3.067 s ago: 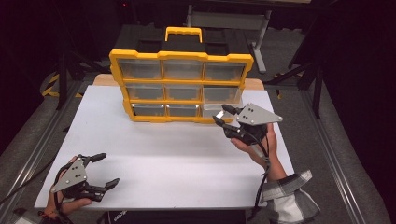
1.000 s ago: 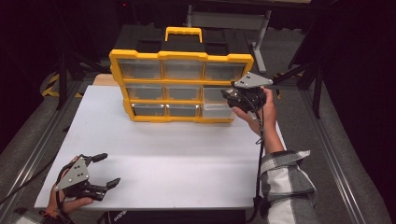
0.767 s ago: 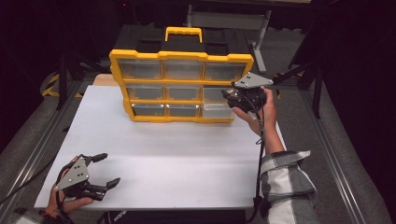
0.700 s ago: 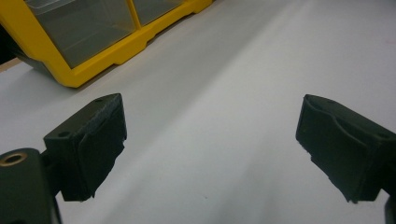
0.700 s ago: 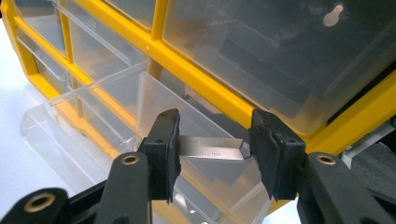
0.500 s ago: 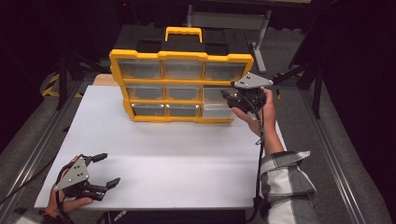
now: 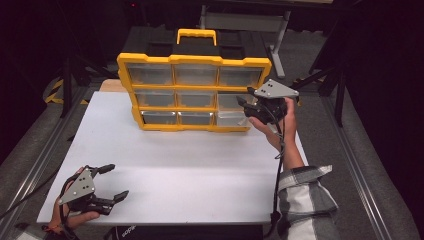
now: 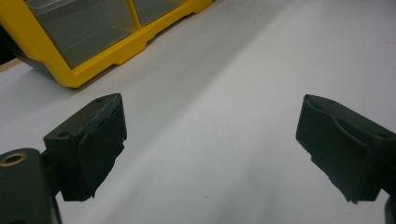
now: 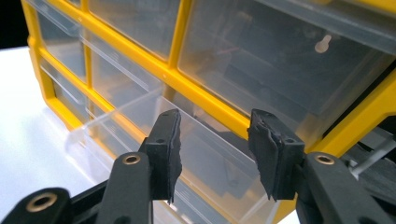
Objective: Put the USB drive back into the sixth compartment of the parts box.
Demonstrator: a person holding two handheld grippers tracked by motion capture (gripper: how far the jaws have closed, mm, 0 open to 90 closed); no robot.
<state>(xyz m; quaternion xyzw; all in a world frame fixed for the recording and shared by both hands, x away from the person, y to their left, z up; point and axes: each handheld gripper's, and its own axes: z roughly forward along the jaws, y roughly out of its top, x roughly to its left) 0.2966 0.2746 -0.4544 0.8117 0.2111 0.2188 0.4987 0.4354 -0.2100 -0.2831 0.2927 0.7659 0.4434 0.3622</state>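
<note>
Two grippers: right gripper at the organiser's drawer, jaws half-open, empty. Left gripper rests wide. Next, likely clamp the drawer's front.

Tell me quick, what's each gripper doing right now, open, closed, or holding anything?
Left gripper: open, holding nothing, low over the white table.
Right gripper: jaws part open at the organizer's right middle drawer, nothing gripped.

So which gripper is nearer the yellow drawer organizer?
Right. The right gripper is at the yellow drawer organizer, by its right-hand drawers; the left gripper sits open near the table's front corner.
</note>
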